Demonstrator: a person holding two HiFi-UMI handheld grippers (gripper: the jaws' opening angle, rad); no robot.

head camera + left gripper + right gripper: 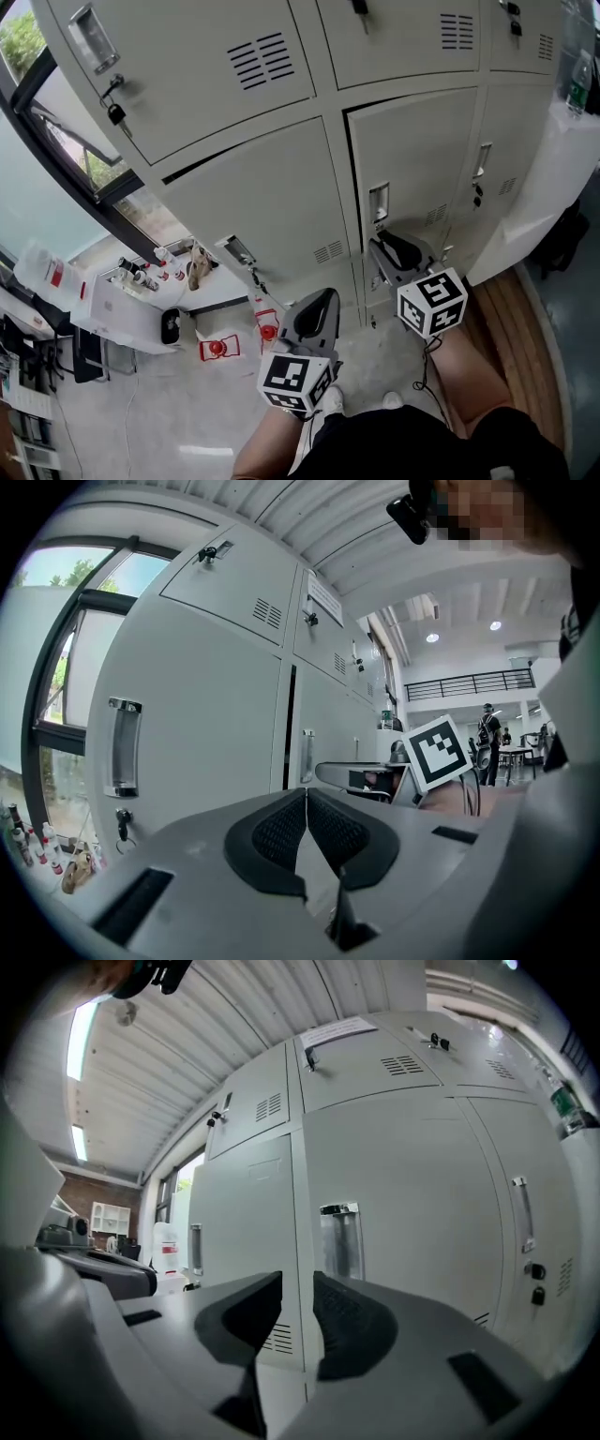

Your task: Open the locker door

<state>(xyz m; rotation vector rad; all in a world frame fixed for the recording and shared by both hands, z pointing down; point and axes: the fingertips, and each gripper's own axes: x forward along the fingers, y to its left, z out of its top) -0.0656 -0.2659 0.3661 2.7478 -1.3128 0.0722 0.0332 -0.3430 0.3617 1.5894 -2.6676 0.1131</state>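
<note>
A wall of pale grey lockers (253, 197) faces me. The middle locker door (412, 159) has a recessed metal handle (378, 202), and a thin dark gap runs along its top left edge. My right gripper (389, 242) points level at this door just below the handle. In the right gripper view the handle (342, 1241) stands just above the right gripper (297, 1283); the jaws are apart and hold nothing. My left gripper (323, 298) hangs lower and to the left, away from the lockers. Its jaws (307, 794) are shut and empty.
The neighbouring door on the left has a handle (124, 745) with keys (122, 825) hanging below it. Bottles (141, 272) crowd a low white shelf by the window (56, 131). Red items (217, 349) lie on the floor. A white counter (553, 178) stands at the right.
</note>
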